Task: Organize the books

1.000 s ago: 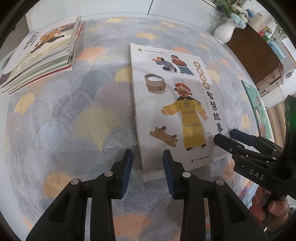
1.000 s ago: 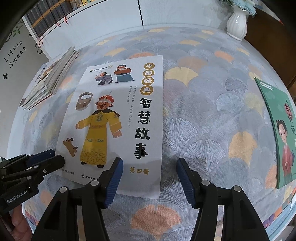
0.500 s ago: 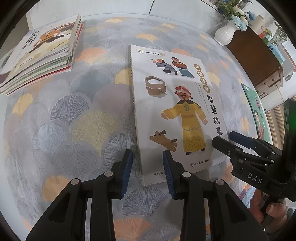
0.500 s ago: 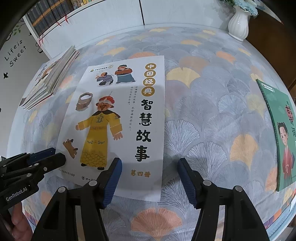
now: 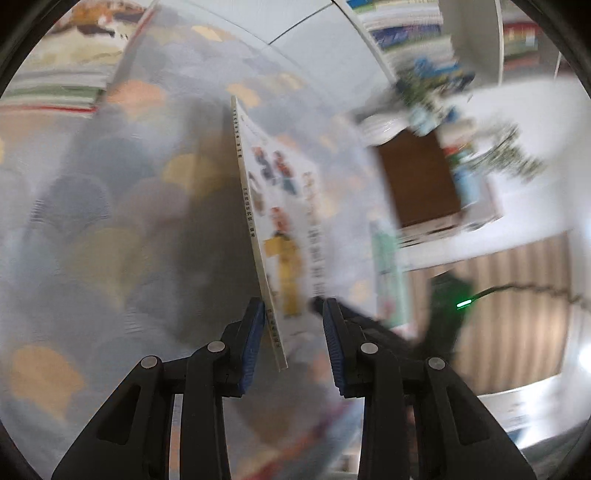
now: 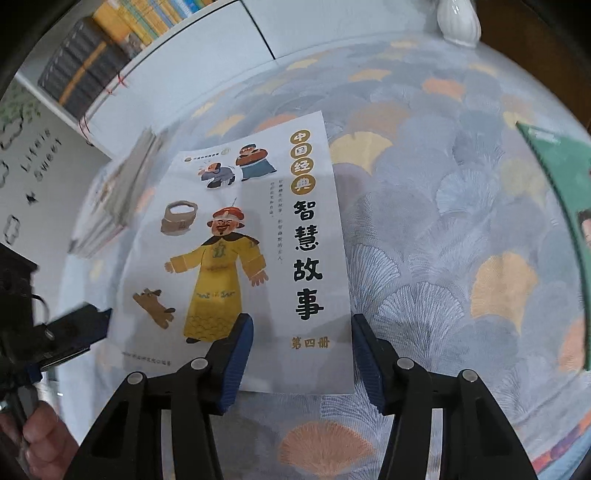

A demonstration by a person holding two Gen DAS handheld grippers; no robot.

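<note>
A white picture book (image 6: pixel 255 254) with a man in a yellow robe on its cover is tilted up off the patterned cloth. In the blurred left wrist view its spine edge (image 5: pixel 255 236) stands between my left gripper's fingers, against the left pad (image 5: pixel 253 343). My left gripper (image 5: pixel 291 345) is open around that corner and shows at the left of the right wrist view (image 6: pixel 74 332). My right gripper (image 6: pixel 301 363) is open, its fingers either side of the book's near edge. A stack of books (image 6: pixel 114 206) lies at the far left.
A green book (image 6: pixel 561 206) lies at the table's right edge. A white vase (image 6: pixel 458 18) stands at the back by a brown cabinet (image 5: pixel 417 177). Shelves of books (image 6: pixel 110 48) line the wall behind. The cloth (image 6: pixel 443 221) covers the table.
The white book lay flat on the cloth; now its left side is raised on edge. My left gripper has swung and moved in on the spine corner. My right gripper has moved closer to the near edge.
</note>
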